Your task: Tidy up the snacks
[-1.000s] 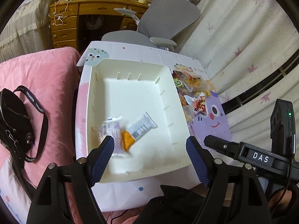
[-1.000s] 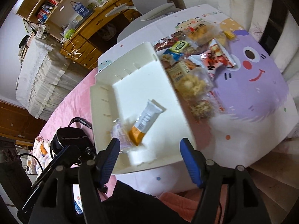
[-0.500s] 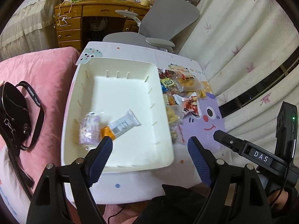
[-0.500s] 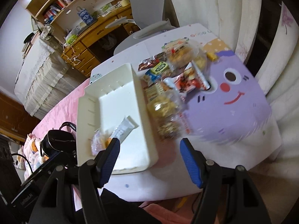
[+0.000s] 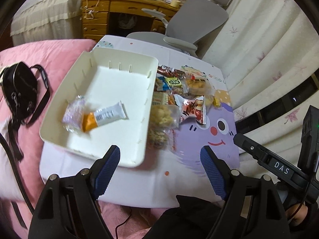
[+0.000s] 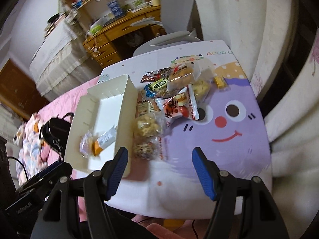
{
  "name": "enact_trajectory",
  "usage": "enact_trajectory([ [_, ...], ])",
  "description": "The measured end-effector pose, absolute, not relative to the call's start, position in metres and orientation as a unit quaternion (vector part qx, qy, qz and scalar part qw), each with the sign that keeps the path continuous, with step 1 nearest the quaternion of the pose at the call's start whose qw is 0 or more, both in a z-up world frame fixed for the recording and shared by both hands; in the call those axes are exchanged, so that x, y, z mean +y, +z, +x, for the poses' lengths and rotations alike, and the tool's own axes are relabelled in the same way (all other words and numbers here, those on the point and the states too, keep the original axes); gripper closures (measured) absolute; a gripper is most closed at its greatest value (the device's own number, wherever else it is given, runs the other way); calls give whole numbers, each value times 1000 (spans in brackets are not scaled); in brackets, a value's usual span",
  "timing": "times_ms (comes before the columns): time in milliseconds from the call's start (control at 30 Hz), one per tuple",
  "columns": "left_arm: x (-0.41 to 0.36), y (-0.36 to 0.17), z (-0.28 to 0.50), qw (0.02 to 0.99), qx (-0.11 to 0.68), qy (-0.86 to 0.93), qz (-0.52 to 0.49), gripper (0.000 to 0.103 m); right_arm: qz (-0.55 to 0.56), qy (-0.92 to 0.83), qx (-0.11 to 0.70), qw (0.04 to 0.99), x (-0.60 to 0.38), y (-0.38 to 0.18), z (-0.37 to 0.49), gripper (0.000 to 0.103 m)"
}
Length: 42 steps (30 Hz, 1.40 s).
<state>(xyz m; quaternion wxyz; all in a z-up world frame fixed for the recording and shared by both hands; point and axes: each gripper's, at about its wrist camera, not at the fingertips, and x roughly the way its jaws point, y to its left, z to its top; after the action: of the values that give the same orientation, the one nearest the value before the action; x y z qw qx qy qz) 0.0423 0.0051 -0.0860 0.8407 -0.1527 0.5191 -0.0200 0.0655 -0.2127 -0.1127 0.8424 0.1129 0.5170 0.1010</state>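
On the far left a black shoulder bag with a strap lies on the pink bedspread. Beside it, on the small desk with a white printed cover, sits the cream rectangular plastic tray, its long side running away from the cameras. Inside the tray, near its left wall, a clear crinkly snack packet lies partly under a white-and-orange wrapped snack bar, the two touching. Just to the right of the tray, against its outer wall, a heap of loose snacks lies on the desk: a clear bag of pale puffed pieces, a red-and-white printed packet, a clear pack of yellow cakes and a small yellow wrapped sweet, spilling onto the purple cartoon face printed on the cover. The left gripper hovers over the near edge of the desk, jaws wide apart and holding nothing. The right gripper hangs above the desk near the snack heap, jaws likewise spread and empty. Behind the desk stand a grey office chair and a wooden drawer unit.
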Motion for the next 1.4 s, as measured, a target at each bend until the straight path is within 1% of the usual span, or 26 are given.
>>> enact_trajectory([
  [167,-20,-95,38,835,525,13,-165,21,68,134,503,851,-231,-114,72,36],
  [267,-28,-102,37,830,529,39,-174,21,31,155,480,863,-235,-112,75,36],
  [400,-28,-112,39,817,535,65,-205,21,-36,184,450,873,-232,-113,77,36],
  [567,-25,-129,46,791,551,103,-245,21,-100,210,433,871,-226,-121,79,36],
  [767,-23,-157,60,752,575,143,-289,21,-189,234,412,860,-215,-139,88,36],
  [1000,-26,-188,76,709,583,157,-365,21,-298,257,383,836,-203,-165,107,35],
  [1200,-22,-213,88,673,587,193,-408,21,-361,268,375,811,-192,-190,128,34],
  [1400,-12,-236,100,631,600,240,-429,21,-409,293,356,788,-180,-211,143,27],
])
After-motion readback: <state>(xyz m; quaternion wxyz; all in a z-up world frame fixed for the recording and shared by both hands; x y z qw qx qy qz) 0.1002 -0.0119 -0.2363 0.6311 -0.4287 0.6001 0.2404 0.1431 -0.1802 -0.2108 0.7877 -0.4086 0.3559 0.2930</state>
